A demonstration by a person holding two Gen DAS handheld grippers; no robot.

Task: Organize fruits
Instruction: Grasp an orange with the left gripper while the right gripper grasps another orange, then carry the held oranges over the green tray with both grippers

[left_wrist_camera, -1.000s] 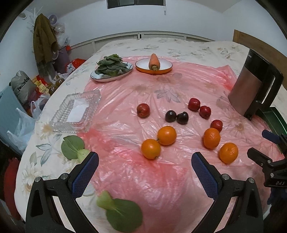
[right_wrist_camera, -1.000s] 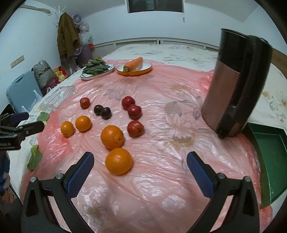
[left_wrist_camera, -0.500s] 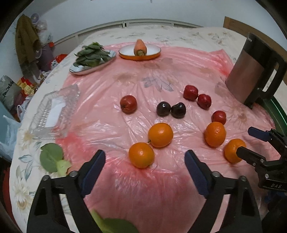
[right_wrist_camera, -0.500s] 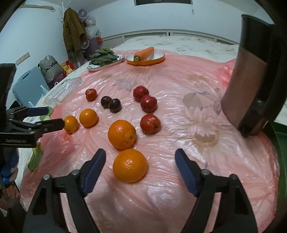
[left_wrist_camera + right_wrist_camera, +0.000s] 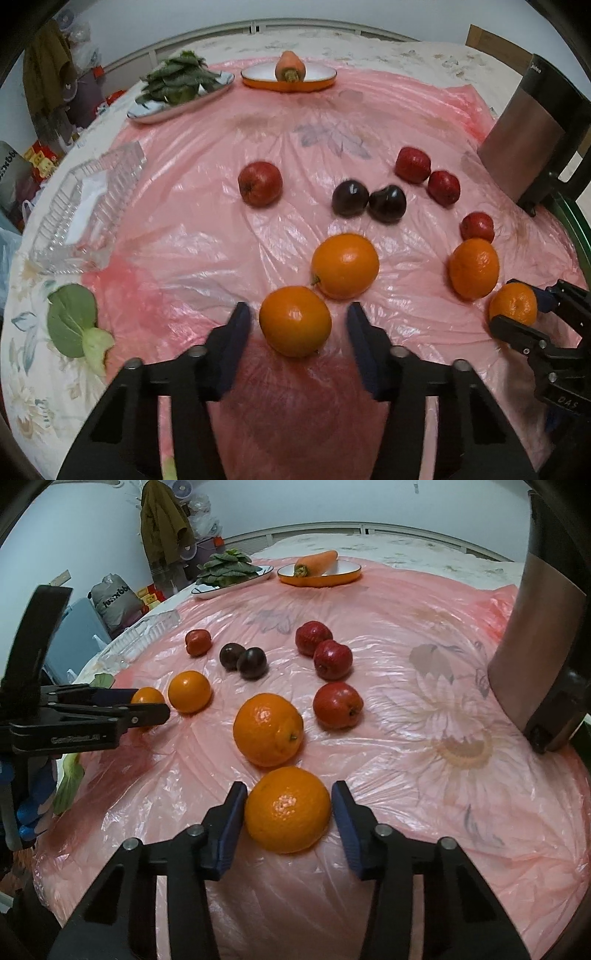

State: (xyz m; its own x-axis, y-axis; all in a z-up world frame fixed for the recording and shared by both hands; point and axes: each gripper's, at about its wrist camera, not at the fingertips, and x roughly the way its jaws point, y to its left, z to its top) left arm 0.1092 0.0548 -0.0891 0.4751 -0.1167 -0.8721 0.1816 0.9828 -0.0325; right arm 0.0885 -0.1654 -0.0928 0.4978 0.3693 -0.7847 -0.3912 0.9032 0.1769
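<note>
Several oranges, red apples and two dark plums (image 5: 350,197) lie loose on the pink plastic sheet (image 5: 207,240). My left gripper (image 5: 297,314) points down over the nearest orange (image 5: 295,320). Its jaws are closing, with the orange between the blue pads and a thin gap still showing on each side. My right gripper (image 5: 289,790) straddles another orange (image 5: 287,809). Its jaws are closing too, and both pads touch that fruit. The left wrist view shows the same orange (image 5: 513,308) held in the right gripper (image 5: 517,314) at the far right.
A clear glass tray (image 5: 88,206) sits at the sheet's left edge. At the back are a plate of greens (image 5: 181,92) and an orange dish with a carrot (image 5: 290,75). A metal kettle (image 5: 532,140) and a green tray (image 5: 576,229) stand at right. A loose leaf (image 5: 74,325) lies near left.
Both grippers have come down and forward onto the front oranges. Their jaws have gone from wide open to narrow, each now flanking one orange.
</note>
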